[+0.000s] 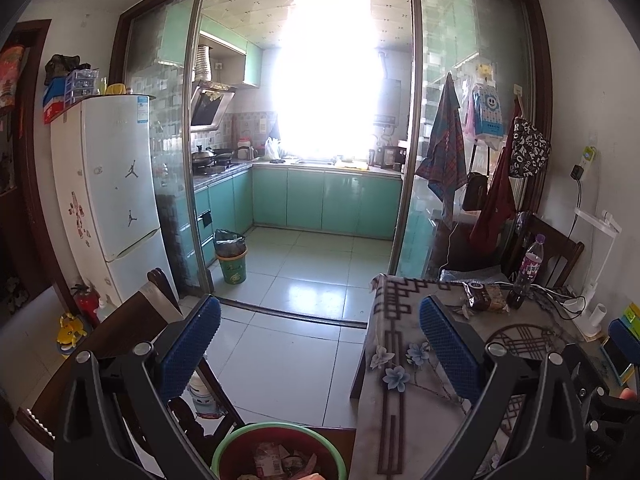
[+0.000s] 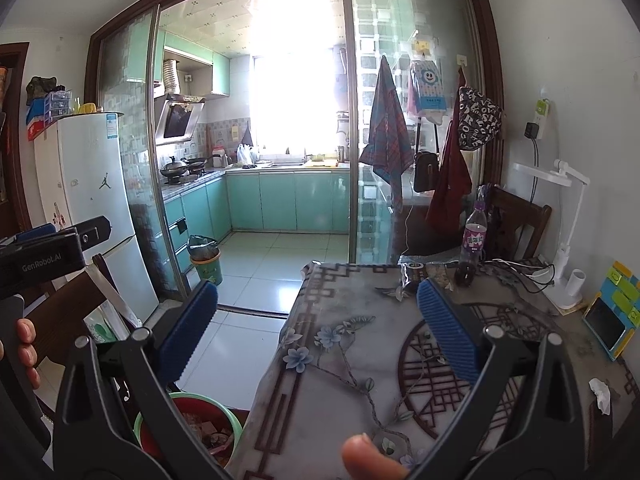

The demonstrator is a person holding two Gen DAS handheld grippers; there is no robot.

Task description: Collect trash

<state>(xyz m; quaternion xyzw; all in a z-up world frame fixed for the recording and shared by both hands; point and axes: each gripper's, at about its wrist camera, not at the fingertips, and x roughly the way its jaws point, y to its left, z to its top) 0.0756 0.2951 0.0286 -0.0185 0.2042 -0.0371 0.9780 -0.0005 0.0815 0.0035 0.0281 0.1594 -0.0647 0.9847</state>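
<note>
My left gripper (image 1: 320,344) is open and empty, held above the floor beside the table. My right gripper (image 2: 316,332) is open and empty, over the table's near left part. A green-rimmed red bin (image 1: 280,454) with wrappers inside stands on the floor by the table's near left corner; it also shows in the right wrist view (image 2: 204,428). On the patterned table (image 2: 360,360) lie a dark snack wrapper (image 1: 482,296), also seen in the right wrist view (image 2: 414,272), a purple-label bottle (image 2: 474,240) and a crumpled white tissue (image 2: 600,394) at the right edge.
A dark wooden chair (image 1: 132,320) stands left of the bin. A white lamp (image 2: 564,240), cables and a phone (image 2: 606,326) sit at the table's far right. A second lined bin (image 1: 231,256) stands in the kitchen doorway. A fridge (image 1: 116,184) is at left.
</note>
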